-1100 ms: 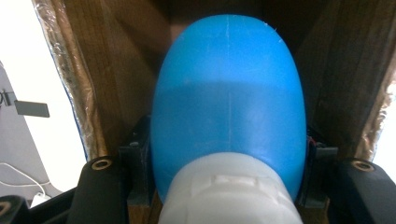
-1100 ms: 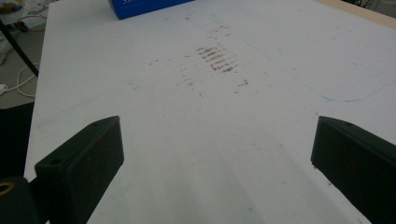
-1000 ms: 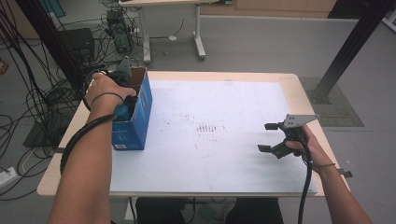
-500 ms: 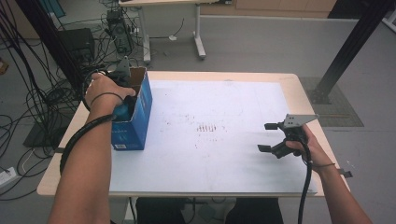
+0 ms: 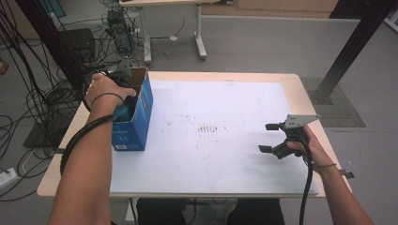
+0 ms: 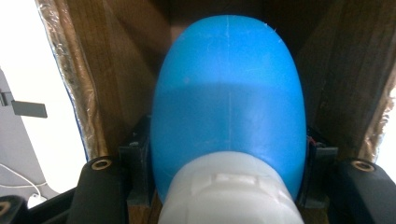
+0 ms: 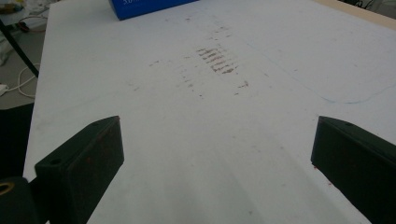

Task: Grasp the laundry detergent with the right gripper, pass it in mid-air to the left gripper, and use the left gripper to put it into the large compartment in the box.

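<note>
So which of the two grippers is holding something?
The left gripper, down inside the box: its fingers clamp a blue bottle. The right gripper is open over the table.

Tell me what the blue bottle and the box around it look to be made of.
Bottle: likely moulded plastic, smooth matte blue with a faint seam line down the middle and a white ribbed cap. Box: cardboard, raw brown fibrous inside, printed glossy blue outside, judging by its flap edges.
</note>
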### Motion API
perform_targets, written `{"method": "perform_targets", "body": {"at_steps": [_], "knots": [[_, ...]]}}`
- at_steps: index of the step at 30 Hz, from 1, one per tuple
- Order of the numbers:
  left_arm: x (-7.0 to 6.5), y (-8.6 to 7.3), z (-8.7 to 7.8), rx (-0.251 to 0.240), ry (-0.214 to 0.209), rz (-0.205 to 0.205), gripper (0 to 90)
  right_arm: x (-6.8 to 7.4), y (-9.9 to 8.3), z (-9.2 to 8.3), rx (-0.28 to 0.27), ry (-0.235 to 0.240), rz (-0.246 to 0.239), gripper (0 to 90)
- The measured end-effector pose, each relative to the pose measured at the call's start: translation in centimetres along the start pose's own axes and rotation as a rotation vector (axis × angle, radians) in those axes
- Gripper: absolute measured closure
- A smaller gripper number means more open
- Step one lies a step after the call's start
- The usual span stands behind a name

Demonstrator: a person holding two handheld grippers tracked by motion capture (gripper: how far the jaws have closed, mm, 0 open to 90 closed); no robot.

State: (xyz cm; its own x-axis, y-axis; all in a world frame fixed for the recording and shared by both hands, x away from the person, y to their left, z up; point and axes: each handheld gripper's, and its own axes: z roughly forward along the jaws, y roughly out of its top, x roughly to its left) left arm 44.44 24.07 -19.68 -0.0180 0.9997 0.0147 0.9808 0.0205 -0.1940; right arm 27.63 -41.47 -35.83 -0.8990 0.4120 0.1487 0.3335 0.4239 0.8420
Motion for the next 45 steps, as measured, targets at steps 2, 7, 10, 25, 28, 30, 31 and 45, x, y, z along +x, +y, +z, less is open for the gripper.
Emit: {"method": "perform_targets", "body": {"at_steps": [2,7,10,25,28,30,31,45], "knots": [[0.02,0.04,-0.01,0.001,-0.001,0.0,37.8,0.0,0.01,0.04,0.0,0.001,0.0,2.5],[0.1,0.02,0.0,0.001,-0.003,-0.001,37.8,-0.05,0.0,0.08,0.0,0.002,0.001,2.5],[0.15,-0.07,0.02,-0.003,-0.004,-0.003,37.8,-0.05,0.07,0.1,0.004,0.002,-0.001,2.5],[0.24,-0.17,0.04,-0.005,-0.006,-0.003,37.8,-0.03,0.21,0.12,0.003,0.002,-0.004,2.5],[0.33,-0.22,0.05,-0.007,-0.009,-0.003,37.8,-0.01,0.17,0.09,0.0,0.001,-0.001,2.5],[0.29,-0.21,0.05,-0.005,-0.008,-0.003,37.8,-0.03,0.13,0.11,0.0,0.003,-0.002,2.5],[0.26,-0.2,0.06,-0.005,-0.007,-0.003,37.8,0.01,0.15,0.13,0.002,0.002,-0.002,2.5],[0.68,-0.29,0.19,-0.011,-0.031,-0.009,37.2,-0.01,0.03,0.03,-0.001,0.002,-0.002,2.5]]}}
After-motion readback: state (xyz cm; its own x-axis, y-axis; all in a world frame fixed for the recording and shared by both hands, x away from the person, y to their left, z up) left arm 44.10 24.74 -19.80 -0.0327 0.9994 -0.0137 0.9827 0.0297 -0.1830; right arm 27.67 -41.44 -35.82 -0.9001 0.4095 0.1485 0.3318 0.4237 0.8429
